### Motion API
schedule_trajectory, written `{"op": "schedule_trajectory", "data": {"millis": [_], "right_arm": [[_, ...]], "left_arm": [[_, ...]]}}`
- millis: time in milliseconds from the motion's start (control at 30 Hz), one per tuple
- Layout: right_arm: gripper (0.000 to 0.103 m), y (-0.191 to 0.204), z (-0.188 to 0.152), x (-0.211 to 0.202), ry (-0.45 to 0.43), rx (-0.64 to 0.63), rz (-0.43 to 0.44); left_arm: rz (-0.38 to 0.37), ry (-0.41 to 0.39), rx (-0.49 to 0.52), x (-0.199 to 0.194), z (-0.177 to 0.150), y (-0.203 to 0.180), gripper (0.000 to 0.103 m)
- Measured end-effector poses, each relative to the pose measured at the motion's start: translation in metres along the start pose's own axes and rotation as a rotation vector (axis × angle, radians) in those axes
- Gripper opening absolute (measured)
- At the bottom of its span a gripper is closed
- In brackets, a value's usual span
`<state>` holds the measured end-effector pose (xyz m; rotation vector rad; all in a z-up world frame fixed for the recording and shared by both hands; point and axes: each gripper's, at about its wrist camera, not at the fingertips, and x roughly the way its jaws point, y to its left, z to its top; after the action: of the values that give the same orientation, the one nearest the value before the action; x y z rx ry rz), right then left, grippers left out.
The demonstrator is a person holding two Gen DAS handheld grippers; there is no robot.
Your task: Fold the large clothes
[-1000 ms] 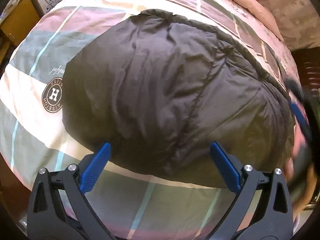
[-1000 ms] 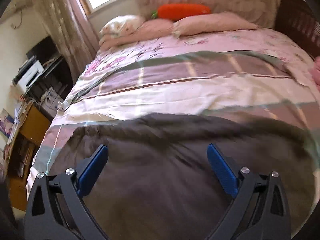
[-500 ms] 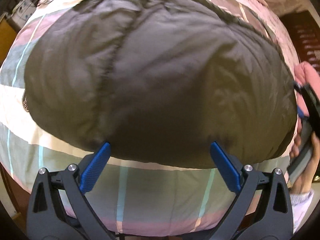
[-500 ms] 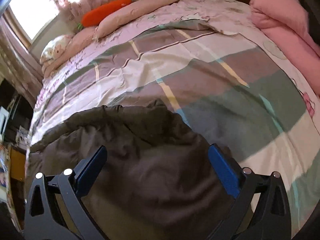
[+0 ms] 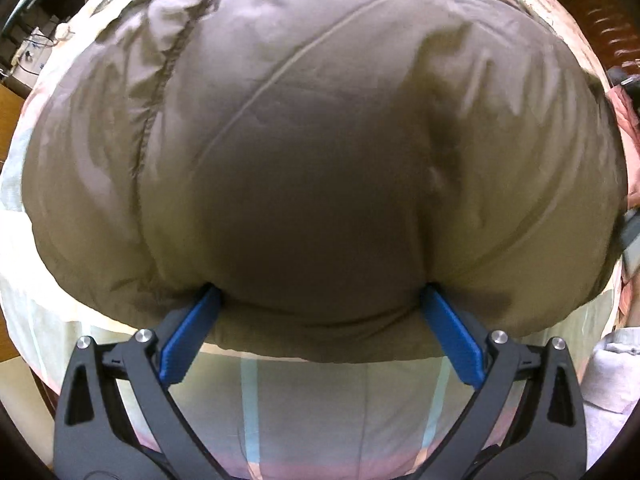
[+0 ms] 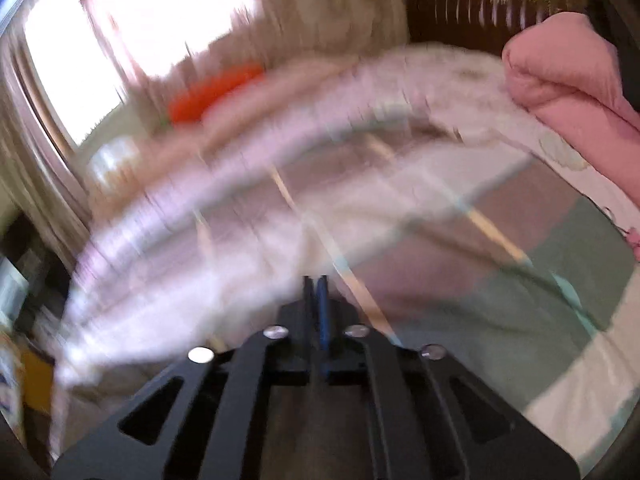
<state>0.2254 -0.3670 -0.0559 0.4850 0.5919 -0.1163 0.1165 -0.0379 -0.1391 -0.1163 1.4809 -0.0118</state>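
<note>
Readable text: none in either view.
Jacket (image 5: 320, 152): plain dark fabric with seams only; no label, brand or number shows.
Bedcover (image 5: 340, 404): coloured checks and stripes, no lettering in view.
Left gripper (image 5: 320, 316): bare black frame and blue pads, no markings.
Right gripper (image 6: 316, 292): bare black frame, no markings.
Pink quilt (image 6: 568, 76): no print that can be read.
Far side of the room, right wrist view: blurred by motion; any writing there cannot be made out.
</note>
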Motion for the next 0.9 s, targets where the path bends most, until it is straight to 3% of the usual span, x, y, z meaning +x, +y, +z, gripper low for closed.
{"op": "schedule_trajectory", "data": {"millis": [100,133,200,233,267,333,433,500,567,667,800,833,900], "right_arm": [[0.000,0.008,0.018,-0.015,0.015,-0.014,-0.020],[0.007,0.009,0.021,-0.018,0.060,0.006,-0.010],[0.039,0.015,0.019,-0.026,0.158,0.022,0.023],[0.068,0.021,0.016,-0.030,0.198,0.004,0.027],[0.081,0.029,0.010,-0.034,0.237,-0.034,0.021],[0.082,0.046,-0.016,-0.042,0.339,-0.117,0.028],[0.082,0.065,-0.082,-0.049,0.561,-0.221,0.114],[0.082,0.076,-0.125,-0.054,0.647,-0.378,0.046],[0.082,0.069,-0.148,-0.060,0.662,-0.437,-0.002],[0.082,0.021,-0.142,-0.059,0.674,-0.293,-0.091],[0.083,-0.070,-0.109,-0.073,0.568,-0.035,-0.495],[0.083,-0.076,-0.106,-0.079,0.545,-0.013,-0.536],[0.083,-0.067,-0.096,-0.093,0.459,0.011,-0.495]], "left_arm": [[0.014,0.004,0.001,0.004,0.001,-0.004,0.101],[0.017,0.005,0.001,0.003,0.001,-0.005,0.101],[0.012,0.008,-0.006,0.004,0.002,-0.005,0.101],[0.011,0.010,-0.008,0.004,0.002,-0.005,0.101],[0.008,0.013,-0.012,0.003,0.001,-0.004,0.101],[0.003,0.017,-0.020,0.001,0.008,0.001,0.101],[-0.008,0.019,-0.032,0.000,0.009,0.008,0.101],[-0.017,0.019,-0.038,-0.002,0.008,0.014,0.101],[-0.030,0.023,-0.041,-0.002,0.007,0.019,0.101],[-0.051,0.033,-0.044,-0.001,0.007,0.027,0.101],[-0.065,0.019,-0.066,-0.008,0.005,0.050,0.101],[-0.064,-0.004,-0.077,-0.015,0.005,0.054,0.101],[-0.068,-0.063,-0.083,-0.031,0.005,0.059,0.101]]}}
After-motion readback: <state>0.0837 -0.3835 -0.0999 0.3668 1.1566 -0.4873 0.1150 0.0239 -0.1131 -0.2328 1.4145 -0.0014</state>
